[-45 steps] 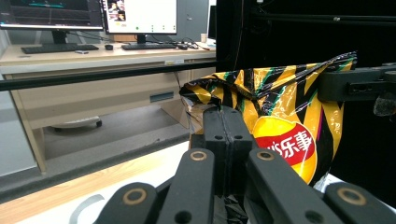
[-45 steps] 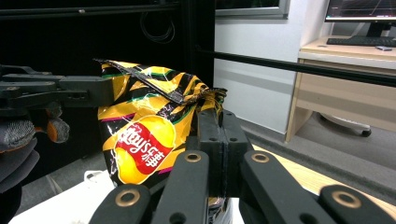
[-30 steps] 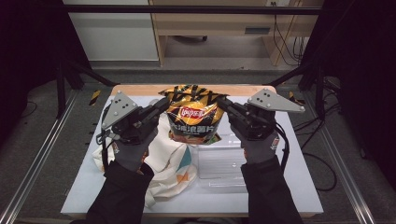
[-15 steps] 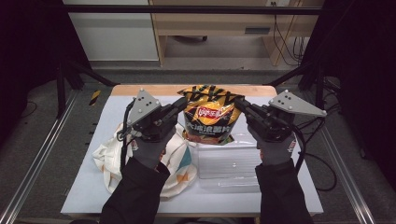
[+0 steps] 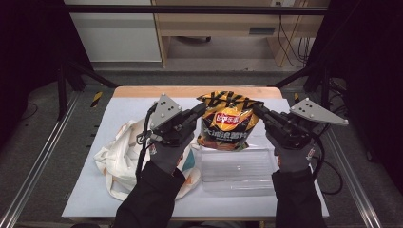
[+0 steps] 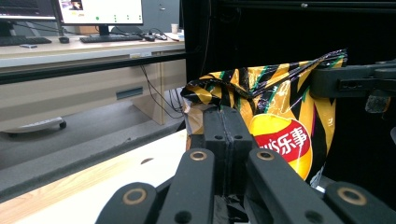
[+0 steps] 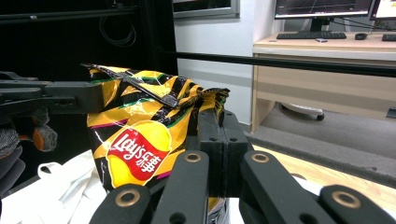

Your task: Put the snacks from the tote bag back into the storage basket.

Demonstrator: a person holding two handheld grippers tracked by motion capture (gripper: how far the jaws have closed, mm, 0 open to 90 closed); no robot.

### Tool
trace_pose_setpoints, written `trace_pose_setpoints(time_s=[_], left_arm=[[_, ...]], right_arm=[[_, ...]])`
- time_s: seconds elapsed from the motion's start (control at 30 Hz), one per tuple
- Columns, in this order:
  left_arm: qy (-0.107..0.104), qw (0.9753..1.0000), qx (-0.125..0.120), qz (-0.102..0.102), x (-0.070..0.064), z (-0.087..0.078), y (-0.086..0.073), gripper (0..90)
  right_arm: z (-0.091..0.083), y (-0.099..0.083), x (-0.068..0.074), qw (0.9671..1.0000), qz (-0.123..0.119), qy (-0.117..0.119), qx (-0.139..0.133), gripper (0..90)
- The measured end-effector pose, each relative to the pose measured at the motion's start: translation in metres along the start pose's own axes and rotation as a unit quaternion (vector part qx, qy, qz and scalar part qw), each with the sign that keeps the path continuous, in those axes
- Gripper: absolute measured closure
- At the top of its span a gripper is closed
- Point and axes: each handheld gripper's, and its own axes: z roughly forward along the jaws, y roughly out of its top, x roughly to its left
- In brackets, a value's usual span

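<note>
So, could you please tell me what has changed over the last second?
Both tongs, left and right, carried the chip bag to the person's right, from above the cloth bag to above the clear tray. Each stays shut on a top corner. Cloth bag and tray have not moved.

Crisp bag [image 5: 227, 121]: glossy crinkled foil. Box [image 5: 237, 167]: clear smooth plastic. Tote bag [image 5: 119, 156]: soft white cloth. Table [image 5: 81, 194]: matt white top, wooden far edge.
</note>
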Motion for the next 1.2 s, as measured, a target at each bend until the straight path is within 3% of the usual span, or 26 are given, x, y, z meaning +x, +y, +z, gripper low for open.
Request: trace_pose_setpoints(time_s=[0.63,1.2], left_arm=[[-0.010,0.9997,0.023,-0.006,-0.007,0.015,-0.028,89.8],[-0.013,0.9986,0.046,-0.024,-0.003,0.023,-0.057,89.8]], right_arm=[[-0.002,-0.025,-0.012,0.9997,0.010,-0.012,0.019,90.0],[0.007,-0.050,-0.016,0.9983,0.017,-0.017,0.053,90.0]])
